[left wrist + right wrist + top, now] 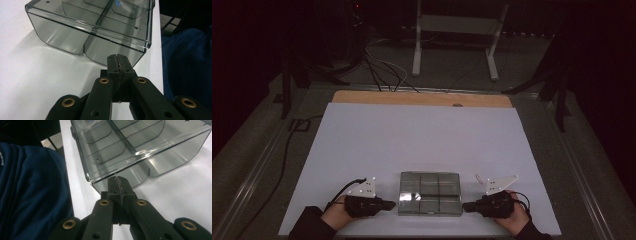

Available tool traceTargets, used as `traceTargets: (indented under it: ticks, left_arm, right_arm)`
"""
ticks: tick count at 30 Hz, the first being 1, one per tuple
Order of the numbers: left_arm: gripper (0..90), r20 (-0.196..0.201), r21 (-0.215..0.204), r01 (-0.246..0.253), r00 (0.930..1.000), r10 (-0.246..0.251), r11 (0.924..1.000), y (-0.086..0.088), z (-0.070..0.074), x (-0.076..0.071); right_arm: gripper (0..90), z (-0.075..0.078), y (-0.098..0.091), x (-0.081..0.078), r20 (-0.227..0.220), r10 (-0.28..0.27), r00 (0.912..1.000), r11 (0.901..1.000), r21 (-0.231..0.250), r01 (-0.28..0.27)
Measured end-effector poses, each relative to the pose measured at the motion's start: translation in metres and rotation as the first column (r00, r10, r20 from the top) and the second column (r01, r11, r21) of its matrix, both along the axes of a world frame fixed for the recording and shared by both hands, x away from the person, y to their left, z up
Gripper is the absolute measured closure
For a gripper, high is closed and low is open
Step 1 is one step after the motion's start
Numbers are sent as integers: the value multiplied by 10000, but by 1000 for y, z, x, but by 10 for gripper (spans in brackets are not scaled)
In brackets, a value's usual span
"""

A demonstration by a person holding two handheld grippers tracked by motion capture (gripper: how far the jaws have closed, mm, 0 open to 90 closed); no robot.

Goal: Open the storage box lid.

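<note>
Both jaws pressed together on nothing, the left gripper (388, 204) and right gripper (468, 206) flank a clear lidded box (430, 193) near the table's (422, 135) front edge, each tip just beside a side wall; its compartments appear empty.

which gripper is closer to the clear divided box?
Left, barely. Left gripper sits shut just off the clear box at its left side; right gripper shut, just off its right side.

Dim lab or studio, white worktable (422, 135), trailing floor cables (382, 70), metal stand frame (457, 40)
</note>
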State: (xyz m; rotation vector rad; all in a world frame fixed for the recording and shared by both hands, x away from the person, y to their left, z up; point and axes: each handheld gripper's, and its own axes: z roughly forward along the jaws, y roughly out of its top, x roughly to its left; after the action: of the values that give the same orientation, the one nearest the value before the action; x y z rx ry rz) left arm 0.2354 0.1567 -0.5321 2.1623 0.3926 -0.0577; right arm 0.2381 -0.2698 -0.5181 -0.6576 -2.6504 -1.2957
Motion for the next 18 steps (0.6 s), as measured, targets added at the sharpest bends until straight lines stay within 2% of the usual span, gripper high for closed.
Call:
traceTargets:
  ticks: [5, 7, 18]
  left_arm:
    - [900, -16, 84, 77, 10000, -77, 9999, -1, -1, 0]
    - [900, -22, 83, 92, 10000, -92, 9999, -1, -1, 0]
    - [900, -101, -12, 149, 9998, -149, 9999, -2, -1, -1]
  right_arm:
    - [900, 1, -1, 0, -1, 13, 10000, 10000, 89, -13]
    - [900, 2, -1, 0, -83, 62, 9999, 9996, 294, -60]
    - [900, 2, 0, 0, -108, 47, 9999, 9996, 267, -45]
